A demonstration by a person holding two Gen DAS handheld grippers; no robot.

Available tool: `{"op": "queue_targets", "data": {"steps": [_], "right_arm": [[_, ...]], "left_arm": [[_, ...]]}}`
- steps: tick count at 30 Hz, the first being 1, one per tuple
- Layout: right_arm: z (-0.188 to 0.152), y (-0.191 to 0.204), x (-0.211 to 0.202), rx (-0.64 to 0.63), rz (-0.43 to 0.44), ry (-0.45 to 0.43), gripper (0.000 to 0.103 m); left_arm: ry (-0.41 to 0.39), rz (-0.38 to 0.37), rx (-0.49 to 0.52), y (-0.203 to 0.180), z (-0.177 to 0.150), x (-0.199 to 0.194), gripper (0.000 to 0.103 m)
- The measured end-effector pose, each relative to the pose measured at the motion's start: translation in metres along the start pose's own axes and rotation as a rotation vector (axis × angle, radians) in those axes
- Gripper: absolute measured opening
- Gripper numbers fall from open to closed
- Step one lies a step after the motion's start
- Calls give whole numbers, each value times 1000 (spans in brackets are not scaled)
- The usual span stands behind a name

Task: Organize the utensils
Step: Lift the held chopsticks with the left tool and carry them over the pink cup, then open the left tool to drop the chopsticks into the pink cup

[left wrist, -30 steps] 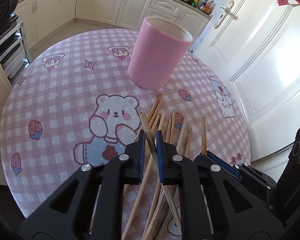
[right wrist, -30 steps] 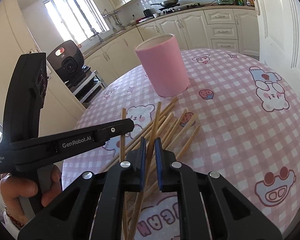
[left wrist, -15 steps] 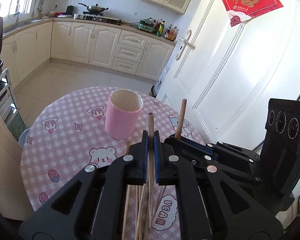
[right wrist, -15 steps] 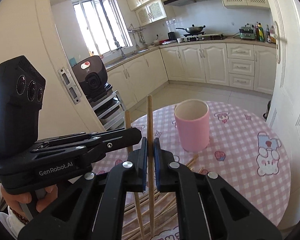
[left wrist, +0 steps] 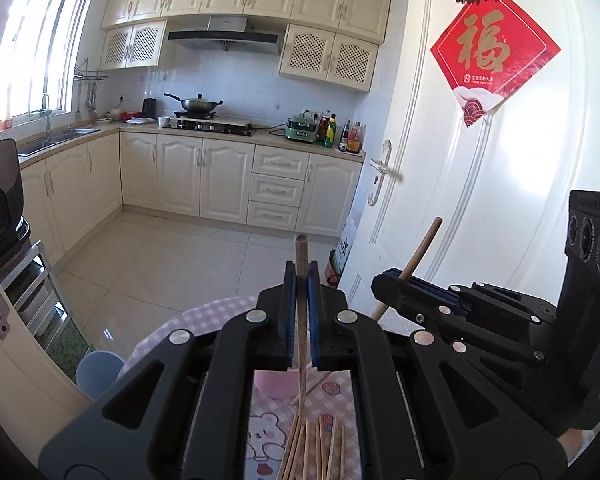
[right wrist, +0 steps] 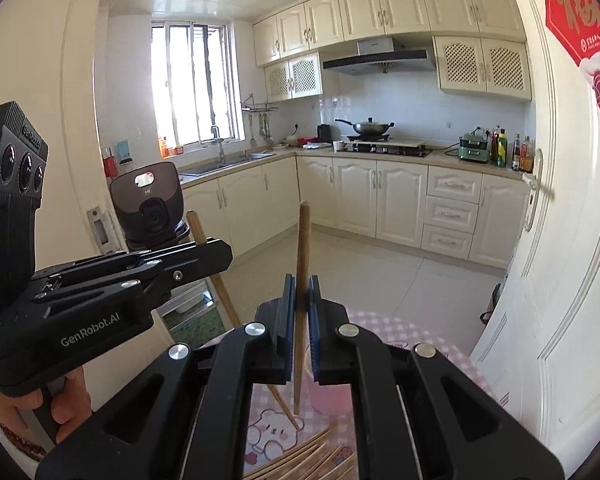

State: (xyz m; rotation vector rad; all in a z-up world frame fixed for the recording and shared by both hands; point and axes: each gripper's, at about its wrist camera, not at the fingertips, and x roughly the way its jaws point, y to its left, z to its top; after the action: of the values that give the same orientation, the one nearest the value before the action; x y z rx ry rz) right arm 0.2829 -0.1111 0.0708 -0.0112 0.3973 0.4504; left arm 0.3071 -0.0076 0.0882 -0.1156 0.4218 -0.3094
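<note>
My left gripper [left wrist: 301, 276] is shut on one wooden chopstick [left wrist: 300, 248], which stands nearly upright between the blue pads, high above the table. My right gripper [right wrist: 301, 288] is likewise shut on an upright chopstick [right wrist: 303, 236]. In the left wrist view the right gripper [left wrist: 404, 284] is close by on the right with its chopstick [left wrist: 423, 246] slanting up. In the right wrist view the left gripper [right wrist: 204, 256] is on the left. The pink cup [left wrist: 278, 386] shows only partly, below my left fingers. Several loose chopsticks [left wrist: 312, 448] lie on the pink checked tablecloth [left wrist: 204, 316] nearer me.
A white door [left wrist: 480, 200] with a lever handle [left wrist: 382, 168] stands close on the right of the round table [right wrist: 400, 328]. A pale blue stool [left wrist: 98, 368] sits at the table's left edge. A black appliance [right wrist: 148, 200] stands on a rack to the left. A hand [right wrist: 32, 408] holds the left gripper.
Both grippers have risen well above the table, each carrying its chopstick, and have tipped up toward level. The cup and the chopstick pile have dropped to the bottom of both views.
</note>
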Motion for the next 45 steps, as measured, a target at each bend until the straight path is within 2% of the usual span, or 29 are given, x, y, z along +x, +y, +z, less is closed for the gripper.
{"op": "queue_targets", "data": {"steps": [5,11,15,24,36,38,39,40,41,42,44,45], "right_arm": [[13,-5,7,-19,-47,-40,5],[8,-22,20,12,-56,-48,5],[-1,-27,27,22,-52,-42,5],[-22,-32,49,50,-47,48,5],[-47,-36,60,84,-56,123,5],[-48,-35,59,88,-54,124,6],[-48,-35,58,90,-52,126,7],[-48,-34,57,90,-51,126,7],[-47,-34,57,88,-53,128,7],[-47,-34,56,89,-51,127,10],[-48,-33,52,92,-56,121,28],[-48,-32,50,90,-62,115,32]], "left_arm": [[-78,48,-1,1,20,4,5],[-129,43,-53,9,18,22,5],[-96,42,-49,12,6,37,5],[15,49,-30,17,-28,67,6],[88,96,20,19,-40,74,7],[114,107,27,19,-41,76,11],[124,105,31,18,-42,76,24],[123,107,33,18,-43,75,51],[105,120,34,17,-44,71,64],[83,127,36,17,-44,67,66],[88,118,51,15,-45,63,66],[86,121,52,15,-45,60,66]]}}
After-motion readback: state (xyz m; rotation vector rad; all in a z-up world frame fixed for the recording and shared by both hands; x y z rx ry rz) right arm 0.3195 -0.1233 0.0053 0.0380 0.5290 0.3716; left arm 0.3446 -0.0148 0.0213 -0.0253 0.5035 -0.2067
